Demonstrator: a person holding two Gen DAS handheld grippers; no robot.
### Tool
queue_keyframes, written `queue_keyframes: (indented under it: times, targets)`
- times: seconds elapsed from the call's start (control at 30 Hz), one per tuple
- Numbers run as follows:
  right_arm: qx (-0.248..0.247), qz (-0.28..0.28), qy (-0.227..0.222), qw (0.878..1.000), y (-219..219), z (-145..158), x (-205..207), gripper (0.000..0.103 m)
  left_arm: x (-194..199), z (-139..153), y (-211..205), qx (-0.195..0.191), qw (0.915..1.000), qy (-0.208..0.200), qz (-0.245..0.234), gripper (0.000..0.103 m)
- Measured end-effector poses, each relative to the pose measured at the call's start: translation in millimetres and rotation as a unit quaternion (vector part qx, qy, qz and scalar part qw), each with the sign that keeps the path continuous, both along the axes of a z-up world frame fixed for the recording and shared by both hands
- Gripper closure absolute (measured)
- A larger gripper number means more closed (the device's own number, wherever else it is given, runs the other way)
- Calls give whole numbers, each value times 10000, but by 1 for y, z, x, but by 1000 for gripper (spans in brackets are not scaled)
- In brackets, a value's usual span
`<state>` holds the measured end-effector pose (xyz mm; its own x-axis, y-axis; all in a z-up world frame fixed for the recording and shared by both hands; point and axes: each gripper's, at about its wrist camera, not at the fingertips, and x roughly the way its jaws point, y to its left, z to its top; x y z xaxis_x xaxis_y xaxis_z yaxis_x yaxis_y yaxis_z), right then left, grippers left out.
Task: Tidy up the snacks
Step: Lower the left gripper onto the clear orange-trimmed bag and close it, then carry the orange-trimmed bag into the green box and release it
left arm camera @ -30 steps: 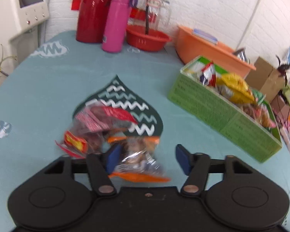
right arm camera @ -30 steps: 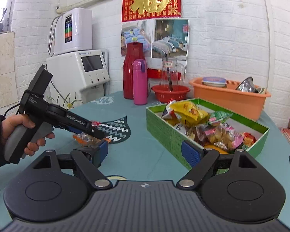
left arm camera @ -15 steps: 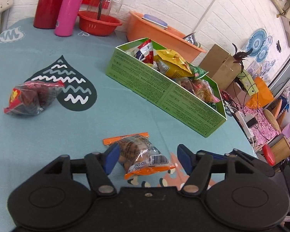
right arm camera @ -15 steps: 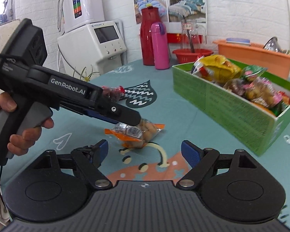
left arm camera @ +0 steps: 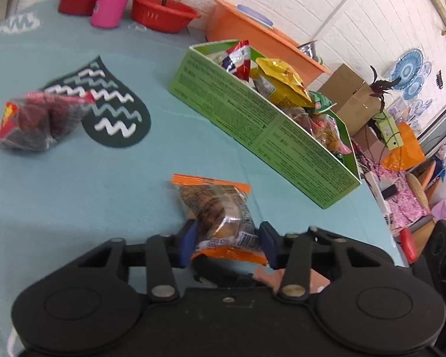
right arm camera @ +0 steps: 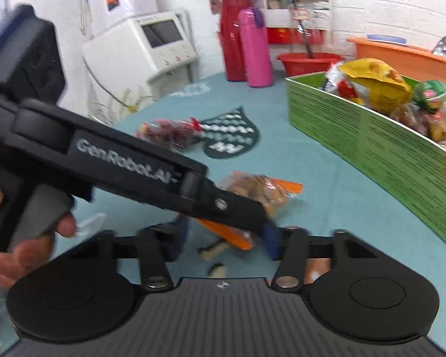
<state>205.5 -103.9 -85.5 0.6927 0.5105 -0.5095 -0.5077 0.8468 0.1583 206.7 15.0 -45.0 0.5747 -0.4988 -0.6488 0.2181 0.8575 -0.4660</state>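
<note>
My left gripper (left arm camera: 226, 242) is shut on a clear snack bag with orange ends (left arm camera: 215, 208), holding its near end. The same bag shows in the right wrist view (right arm camera: 261, 189), under the left gripper's body (right arm camera: 133, 166). A second bag of dark red snacks (left arm camera: 35, 119) lies on the teal table to the far left, by a dark leaf-shaped mat (left arm camera: 110, 107). The green snack box (left arm camera: 252, 119), full of several packets, stands to the right. My right gripper (right arm camera: 223, 245) is open, low over the table just behind the orange bag.
A red jug (right arm camera: 232, 29), a pink bottle (right arm camera: 254, 47), a red bowl (left arm camera: 163, 15) and an orange tub (left arm camera: 252, 35) stand at the table's far edge. A white machine (right arm camera: 160, 50) stands beyond the left edge. The table edge (left arm camera: 380, 217) drops off right of the box.
My left gripper has closed on the orange-ended bag, which lay loose between its fingers before. My right gripper has moved in closer behind it and narrowed somewhat.
</note>
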Motion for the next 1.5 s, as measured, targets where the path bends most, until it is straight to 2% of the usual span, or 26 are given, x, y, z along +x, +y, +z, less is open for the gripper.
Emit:
queue_keyframes:
  times: [0.03, 0.17, 0.4, 0.67, 1.03, 1.17, 1.33, 1.37, 1.4, 1.43, 1.5]
  targets:
    - [-41, -5, -46, 10000, -1, 0, -2, 45, -1, 1, -2, 23, 10000, -12, -5, 46]
    - [-40, -61, -81, 9999, -8, 2, -8, 48, -5, 6, -12, 143, 9998, -137, -95, 48]
    - [63, -336, -576, 9978, -31, 21, -18, 49, -6, 36, -35, 101, 9978, -592, -296, 48]
    - [203, -811, -1175, 9895, -74, 53, -14, 49, 13, 74, -76, -5, 9914, -1086, -724, 48]
    - [231, -1473, -1520, 9771, -143, 71, 16, 49, 72, 96, -156, -13, 9818, -1369, -1313, 48]
    - [305, -1628, -1529, 9743, -165, 68, 36, 49, 99, 93, -180, 42, 9798, -1400, -1425, 47]
    - [395, -1673, -1489, 9738, -182, 57, 57, 49, 131, 82, -195, 80, 9814, -1320, -1393, 46]
    - [420, -1669, -1476, 9740, -184, 53, 62, 48, 137, 78, -197, 103, 9820, -1297, -1369, 43]
    - [453, -1653, -1445, 9745, -186, 49, 68, 46, 140, 75, -198, 148, 9830, -1265, -1320, 30]
    - [449, -1698, -1400, 9744, -187, 45, 72, 42, 142, 72, -196, 174, 9838, -1236, -1284, 1]
    - [264, -1883, -1253, 9737, -187, 36, 78, 37, 142, 66, -192, 200, 9851, -1223, -1190, 0]
